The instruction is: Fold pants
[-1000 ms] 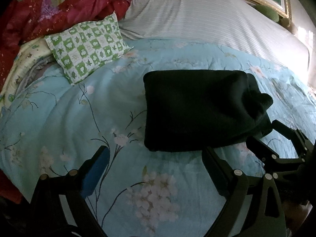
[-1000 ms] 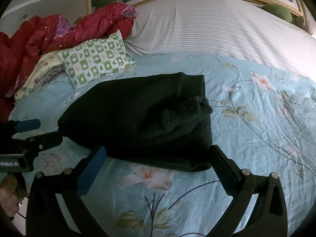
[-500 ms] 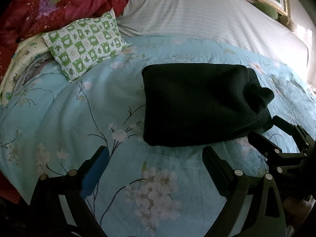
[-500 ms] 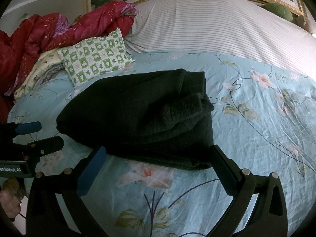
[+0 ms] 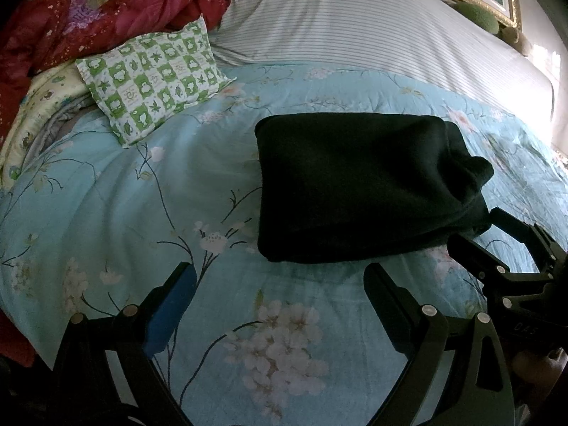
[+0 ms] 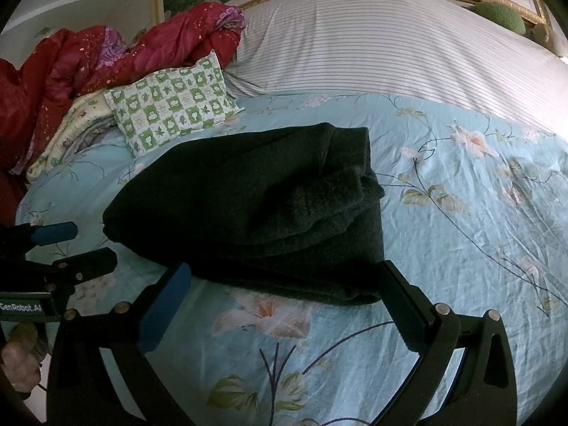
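In the left wrist view, the left gripper [image 5: 280,280] is sitting with its jaws spread wide and nothing between them, and compared with a second ago it is backing away a little: the folded dark pants [image 5: 358,188] are lying slightly farther up the picture, with more of the floral blue quilt [image 5: 117,198] showing between pad tips and cloth. The bundle is resting at about one o'clock from the gripper's gap, its near edge just beyond the right-hand finger tip and not touching it. The right gripper [image 5: 475,230] is coming in at four o'clock of the bundle, jaws parted, its tips right at the rumpled end; whether they are touching the cloth cannot be told. In the right wrist view, the right gripper [image 6: 284,280] is likewise standing open and empty, and the pants [image 6: 248,209] are filling the space at twelve o'clock, the near hem lying just past both finger tips, a touch farther off than before. The left gripper [image 6: 76,245] is hovering open at nine o'clock, beside the bundle's left corner. Judged from this, the folding is looking essentially done, with both tools released and withdrawing from a compact stack.
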Motion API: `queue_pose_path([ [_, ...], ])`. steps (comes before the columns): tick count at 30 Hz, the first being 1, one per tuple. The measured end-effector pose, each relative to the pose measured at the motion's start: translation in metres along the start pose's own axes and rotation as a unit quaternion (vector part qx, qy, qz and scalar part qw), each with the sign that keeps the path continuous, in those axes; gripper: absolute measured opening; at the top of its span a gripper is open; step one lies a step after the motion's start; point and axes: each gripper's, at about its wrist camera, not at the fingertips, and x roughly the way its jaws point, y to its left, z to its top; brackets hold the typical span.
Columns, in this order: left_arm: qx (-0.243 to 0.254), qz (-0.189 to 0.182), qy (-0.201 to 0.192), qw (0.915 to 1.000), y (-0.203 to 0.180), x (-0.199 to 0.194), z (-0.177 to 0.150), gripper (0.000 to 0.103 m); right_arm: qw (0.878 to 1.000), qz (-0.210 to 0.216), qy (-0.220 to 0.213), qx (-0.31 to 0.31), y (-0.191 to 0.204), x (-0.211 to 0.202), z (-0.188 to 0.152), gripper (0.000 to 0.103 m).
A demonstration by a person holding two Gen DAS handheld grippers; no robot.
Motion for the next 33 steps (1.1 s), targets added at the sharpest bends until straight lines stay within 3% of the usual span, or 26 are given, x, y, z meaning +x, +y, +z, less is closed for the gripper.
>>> queue_pose_path([
  [33, 0.003, 0.0, 0.001, 1.0, -0.0026, -0.0002, 0.0007, 0.096, 1.0, -0.001, 0.001, 0.003, 0.0006, -0.0002, -0.0005, 0.103],
])
